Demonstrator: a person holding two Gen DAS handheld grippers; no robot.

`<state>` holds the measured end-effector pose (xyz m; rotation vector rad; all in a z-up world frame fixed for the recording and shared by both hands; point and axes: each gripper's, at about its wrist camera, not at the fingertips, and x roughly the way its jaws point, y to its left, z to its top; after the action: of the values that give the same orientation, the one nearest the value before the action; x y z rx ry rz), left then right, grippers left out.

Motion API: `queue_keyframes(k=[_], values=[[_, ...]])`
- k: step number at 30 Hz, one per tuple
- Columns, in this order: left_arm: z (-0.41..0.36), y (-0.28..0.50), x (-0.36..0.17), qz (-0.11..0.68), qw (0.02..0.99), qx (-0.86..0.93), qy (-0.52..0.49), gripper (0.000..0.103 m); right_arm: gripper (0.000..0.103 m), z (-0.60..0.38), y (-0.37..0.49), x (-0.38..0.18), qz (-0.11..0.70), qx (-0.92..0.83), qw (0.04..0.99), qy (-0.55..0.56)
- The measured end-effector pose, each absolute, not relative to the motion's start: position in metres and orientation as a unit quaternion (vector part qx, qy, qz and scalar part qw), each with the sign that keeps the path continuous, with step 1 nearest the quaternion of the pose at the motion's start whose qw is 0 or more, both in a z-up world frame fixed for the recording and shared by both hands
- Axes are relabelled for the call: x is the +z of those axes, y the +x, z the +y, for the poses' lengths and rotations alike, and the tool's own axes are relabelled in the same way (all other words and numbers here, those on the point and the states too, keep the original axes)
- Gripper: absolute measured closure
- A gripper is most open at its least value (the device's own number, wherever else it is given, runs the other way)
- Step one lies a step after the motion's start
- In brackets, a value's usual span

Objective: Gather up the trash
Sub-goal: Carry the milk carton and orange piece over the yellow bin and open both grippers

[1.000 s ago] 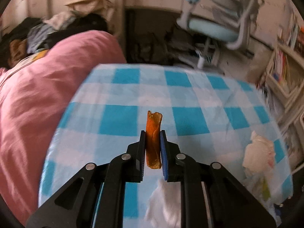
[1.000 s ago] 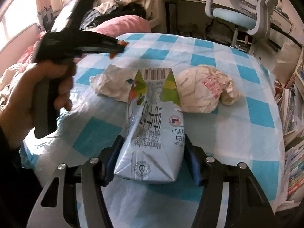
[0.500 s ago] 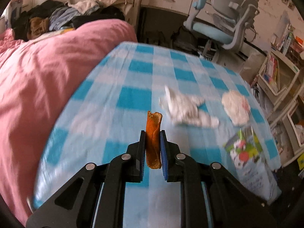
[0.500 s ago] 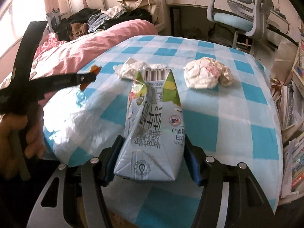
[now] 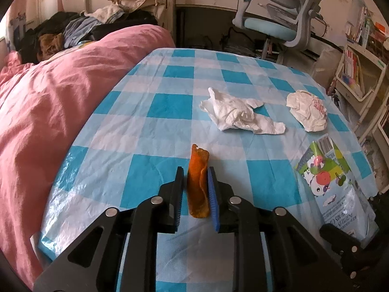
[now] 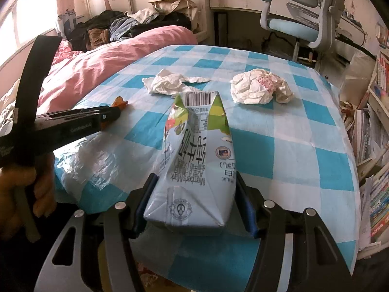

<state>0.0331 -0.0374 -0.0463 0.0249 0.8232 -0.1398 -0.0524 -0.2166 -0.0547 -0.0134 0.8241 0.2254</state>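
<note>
Currently both of your grippers are loaded. Your left gripper is closed on one orange peel strip, held upright with its long axis pointing away from you, over the near left part of the counter. Your right gripper is clamped across the base of one flattened milk carton, whose long axis runs forward toward the far edge. Two crumpled items are left on the counter: one white tissue wad ahead at mid-counter, and one printed paper wrapper ball toward the far right edge. The tissue lies nearer your left gripper, the wrapper nearer your right. No bin is in view; judge each load as needing deposit before another pickup.
</note>
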Motion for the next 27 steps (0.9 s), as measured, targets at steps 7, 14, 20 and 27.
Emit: queue_keyframes(k=[7,14,20,27], values=[[-0.028,0.034,-0.043,0.403,0.912,-0.078,-0.023,0.089,0.043,-0.218,-0.054,-0.055,0.394,0.111,0.912,0.006],[-0.021,0.028,-0.037,0.388,0.916,-0.086,-0.048,0.089,0.043,-0.218,-0.06,-0.051,0.385,0.121,0.915,0.025],[-0.021,0.019,-0.033,0.379,0.92,-0.088,-0.051,0.089,0.043,-0.214,-0.069,-0.047,0.378,0.131,0.916,0.029],[-0.018,0.006,-0.031,0.372,0.922,-0.089,-0.057,0.089,0.043,-0.206,-0.085,-0.043,0.375,0.148,0.915,0.03]])
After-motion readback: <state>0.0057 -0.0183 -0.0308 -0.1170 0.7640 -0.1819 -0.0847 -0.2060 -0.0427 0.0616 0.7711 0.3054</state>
